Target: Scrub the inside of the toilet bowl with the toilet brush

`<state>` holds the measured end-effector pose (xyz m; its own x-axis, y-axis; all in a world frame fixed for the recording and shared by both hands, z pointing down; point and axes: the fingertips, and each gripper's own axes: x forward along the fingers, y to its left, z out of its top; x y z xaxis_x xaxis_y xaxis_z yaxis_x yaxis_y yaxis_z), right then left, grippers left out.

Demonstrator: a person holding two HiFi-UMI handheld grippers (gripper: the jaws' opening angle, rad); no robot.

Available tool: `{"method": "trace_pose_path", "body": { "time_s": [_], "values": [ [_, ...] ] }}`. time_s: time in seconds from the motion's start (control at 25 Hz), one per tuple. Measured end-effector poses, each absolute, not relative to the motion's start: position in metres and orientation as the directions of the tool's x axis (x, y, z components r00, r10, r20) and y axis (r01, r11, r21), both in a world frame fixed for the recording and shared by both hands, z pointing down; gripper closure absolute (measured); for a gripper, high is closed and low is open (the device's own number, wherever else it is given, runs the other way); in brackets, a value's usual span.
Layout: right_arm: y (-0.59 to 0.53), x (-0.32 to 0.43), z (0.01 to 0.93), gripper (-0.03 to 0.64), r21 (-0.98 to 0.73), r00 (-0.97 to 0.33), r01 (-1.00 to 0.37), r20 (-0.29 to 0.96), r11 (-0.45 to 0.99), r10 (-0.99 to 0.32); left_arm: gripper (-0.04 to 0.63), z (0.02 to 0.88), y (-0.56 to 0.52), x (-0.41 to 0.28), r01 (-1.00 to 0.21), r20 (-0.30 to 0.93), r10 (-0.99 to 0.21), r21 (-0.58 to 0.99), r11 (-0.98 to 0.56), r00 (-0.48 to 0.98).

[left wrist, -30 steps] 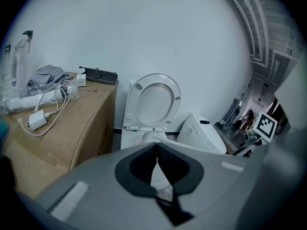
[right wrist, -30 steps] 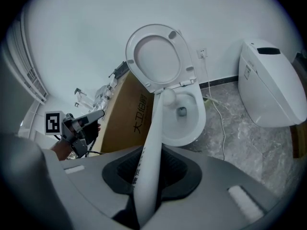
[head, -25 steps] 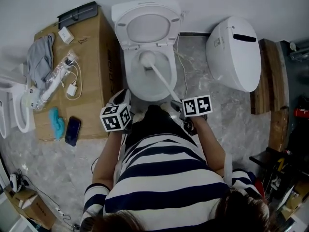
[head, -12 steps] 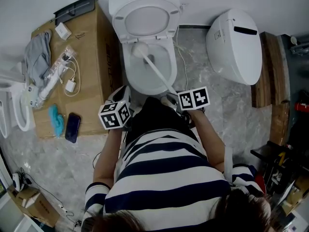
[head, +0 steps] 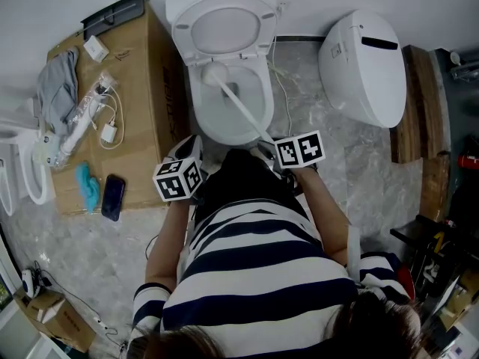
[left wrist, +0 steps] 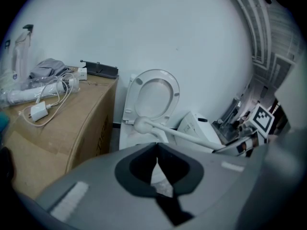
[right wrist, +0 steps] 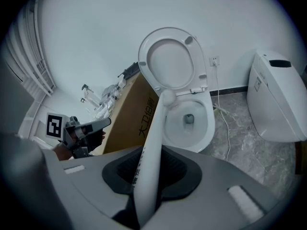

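– Where is the white long-handled toilet brush (head: 243, 109)?
– Its round head lies at the back of the white ceramic toilet bowl (head: 224, 129), just under the raised seat (head: 181, 30).
– Who holds it?
– The right gripper (right wrist: 146, 174); its jaws are closed on the handle. The left gripper (left wrist: 157, 169) has its jaws together, with nothing between them.

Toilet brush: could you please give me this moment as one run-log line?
right gripper shut on toilet brush | head at toilet bowl rear | left gripper shut, empty
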<state>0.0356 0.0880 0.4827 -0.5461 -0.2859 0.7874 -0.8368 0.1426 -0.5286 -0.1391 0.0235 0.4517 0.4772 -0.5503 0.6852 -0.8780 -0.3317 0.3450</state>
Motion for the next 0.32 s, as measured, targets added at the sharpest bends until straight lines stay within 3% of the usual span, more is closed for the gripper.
{"method": "trace_pose_path", "body": {
  "time_s": [0.32],
  "values": [
    [0.0870, 0.0352, 0.4830, 0.532, -0.530, -0.548, -0.835, 0.786, 0.146, -0.286, 0.595, 0.4536, 0.0235, -0.1378, -0.876, 0.692, -0.540, 0.348, -0.333, 0.480]
  ]
}}
